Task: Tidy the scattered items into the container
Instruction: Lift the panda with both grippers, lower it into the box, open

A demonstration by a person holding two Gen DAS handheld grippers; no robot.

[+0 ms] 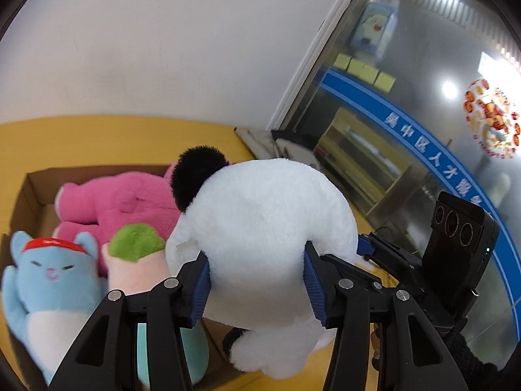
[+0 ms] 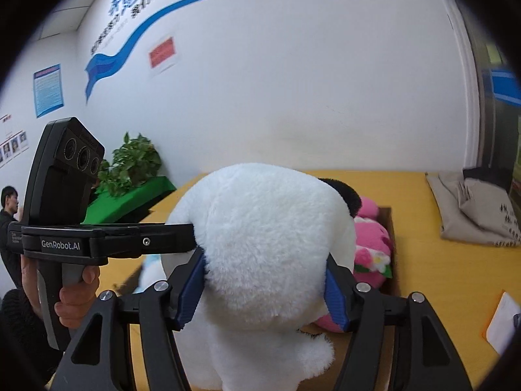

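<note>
- Carrying the white plush panda [image 1: 260, 228] toward the cardboard box [image 1: 31, 182] is the step in hand, judging by its lift above the yellow table [image 2: 439, 260].
- The left gripper [image 1: 257, 280] and right gripper [image 2: 265, 288] both clamp it, blue pads sunk into the fur.
- Next it needs moving over the box and releasing with both grippers together, as the pink plush [image 1: 130, 202], blue plush [image 1: 49, 277] and green-topped plush [image 1: 136, 251] crowd the box.
- The panda looks soft and bulky, with a black ear [image 1: 198, 176].
</note>
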